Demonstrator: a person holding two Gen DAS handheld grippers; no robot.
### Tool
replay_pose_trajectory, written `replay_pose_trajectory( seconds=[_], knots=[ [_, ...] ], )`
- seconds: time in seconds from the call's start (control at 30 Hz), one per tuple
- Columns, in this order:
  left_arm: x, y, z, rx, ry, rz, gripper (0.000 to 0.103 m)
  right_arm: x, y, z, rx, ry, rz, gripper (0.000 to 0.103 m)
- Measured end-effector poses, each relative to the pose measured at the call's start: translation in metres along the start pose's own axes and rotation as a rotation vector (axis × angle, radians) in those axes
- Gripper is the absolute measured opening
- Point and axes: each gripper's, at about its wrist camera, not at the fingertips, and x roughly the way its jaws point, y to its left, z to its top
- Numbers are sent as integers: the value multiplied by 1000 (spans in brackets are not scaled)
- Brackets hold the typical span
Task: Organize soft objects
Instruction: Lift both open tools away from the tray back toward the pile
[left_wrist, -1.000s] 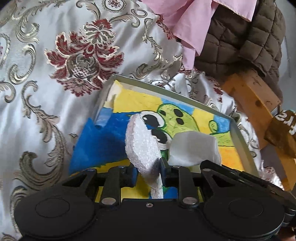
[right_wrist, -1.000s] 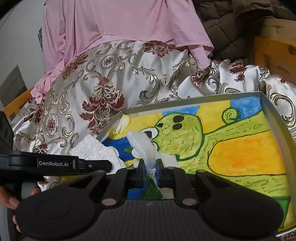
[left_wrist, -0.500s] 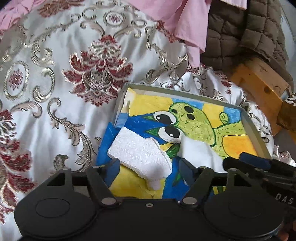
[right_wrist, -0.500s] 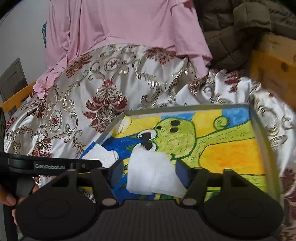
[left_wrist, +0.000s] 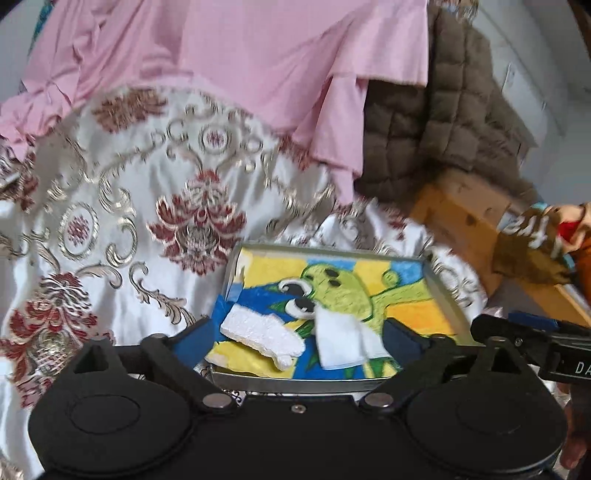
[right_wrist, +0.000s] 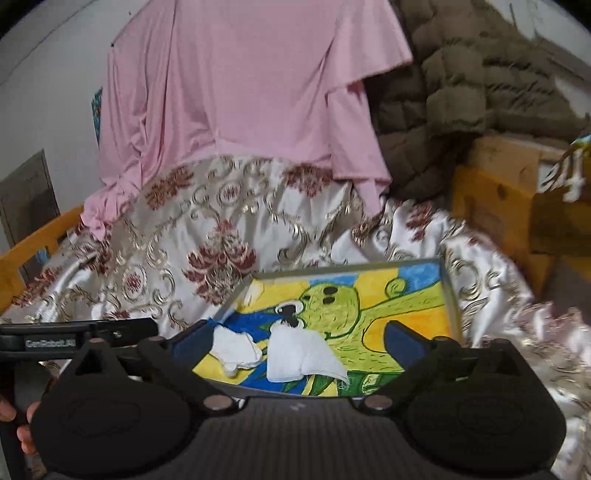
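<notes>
The left tool (left_wrist: 297, 330) stands spread wide, its jaws having just been opening, and nothing is gripped: the white foam piece (left_wrist: 264, 338) lies loose below and beyond it on the tray's blue corner, apparently let go there so it stays inside the rim. Just to its right, apart from it, the folded white cloth (right_wrist: 301, 356) rests flat over the painted green creature, one corner curling toward the near rim. The right tool (right_wrist: 295, 341) is likewise released, jaws just opened, holding nothing. Both soft things sit in the shallow tray (right_wrist: 448, 291), which lies on the patterned bedspread (left_wrist: 122, 192); its raised rim likely keeps them gathered on slippery satin.
</notes>
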Motion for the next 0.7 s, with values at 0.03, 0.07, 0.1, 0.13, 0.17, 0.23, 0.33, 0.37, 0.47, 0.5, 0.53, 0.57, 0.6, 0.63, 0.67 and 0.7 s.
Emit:
replay_pose_trajectory(
  seconds=[0.03,0.07,0.1,0.13,0.17,0.23,0.33,0.37,0.47,0.5,0.53,0.57,0.6,0.63,0.67,0.7],
  knots=[
    [-10,-2,-1,-1,-17,-2,100,-9,2,-1,0,-14,-5,103],
    [-20,-4,-3,1,-30,-8,100,-20,5,-1,-1,-28,-12,103],
    [-30,-5,-4,4,-42,-14,100,-30,7,-2,-2,-41,-16,103],
    [-40,-7,-6,6,-56,-15,100,-40,9,-3,0,-53,-20,103],
    [-52,-9,-9,7,-74,-15,100,-49,12,-4,2,-65,-24,103],
    [-71,-11,-14,11,-101,-19,102,-68,17,-8,-1,-88,-29,103],
    [-101,-16,-23,26,-141,-26,102,-97,28,-16,-15,-122,-35,103],
    [-109,-18,-26,34,-150,-29,102,-106,32,-19,-21,-131,-37,103],
    [-135,-24,-38,63,-180,-34,102,-131,42,-31,-31,-165,-45,103],
    [-143,-26,-42,71,-188,-37,102,-139,45,-35,-32,-174,-49,103],
    [-152,-28,-46,75,-197,-40,102,-148,48,-39,-33,-184,-53,103],
    [-160,-30,-50,75,-207,-44,102,-155,50,-43,-34,-195,-59,103],
    [-167,-30,-54,74,-214,-46,102,-163,53,-47,-40,-205,-62,103],
    [-175,-32,-58,78,-219,-48,102,-169,56,-52,-47,-212,-66,103],
    [-181,-34,-62,83,-223,-50,102,-175,58,-55,-52,-218,-71,103],
    [-188,-36,-67,89,-227,-50,102,-182,61,-60,-55,-225,-77,103]
  ],
)
